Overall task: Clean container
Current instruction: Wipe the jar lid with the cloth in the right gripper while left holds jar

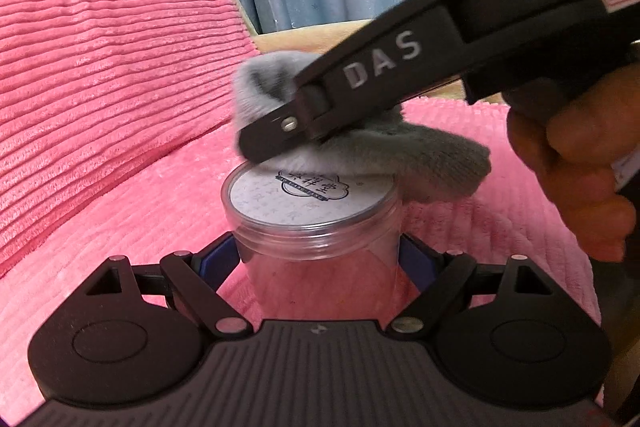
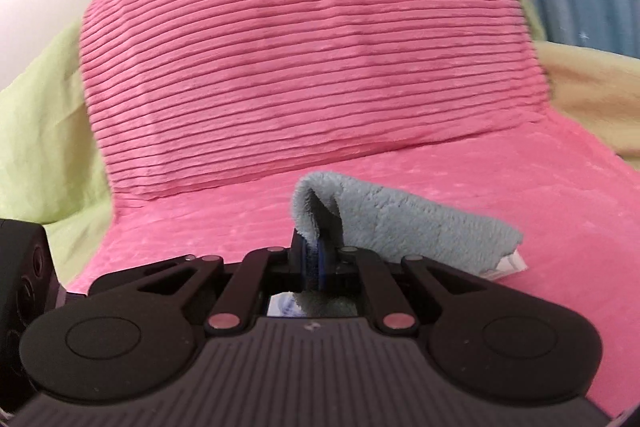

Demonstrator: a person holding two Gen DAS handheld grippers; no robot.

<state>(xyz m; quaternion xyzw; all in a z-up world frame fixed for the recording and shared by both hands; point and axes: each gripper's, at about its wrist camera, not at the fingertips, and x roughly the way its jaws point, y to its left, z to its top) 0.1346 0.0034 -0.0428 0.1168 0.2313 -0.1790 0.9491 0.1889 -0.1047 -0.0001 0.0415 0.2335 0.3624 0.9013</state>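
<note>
- Steadying the jar (image 1: 316,251) with our left gripper (image 1: 320,259) so it can't tip.
- Right gripper (image 2: 316,261) pinches the cloth (image 2: 404,223), rubbing the lid (image 1: 310,193) at 12 o'clock.

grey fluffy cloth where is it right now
The grey fluffy cloth is clamped in the right gripper, pressed on the far edge of the clear plastic jar's white printed lid, which the left gripper holds over the pink blanket.

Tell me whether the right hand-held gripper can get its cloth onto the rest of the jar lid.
Probably yes. The right hand-held gripper presses the grey cloth on the lid's far edge; the near part lies bare, with the left hand-held gripper holding lower down.
</note>
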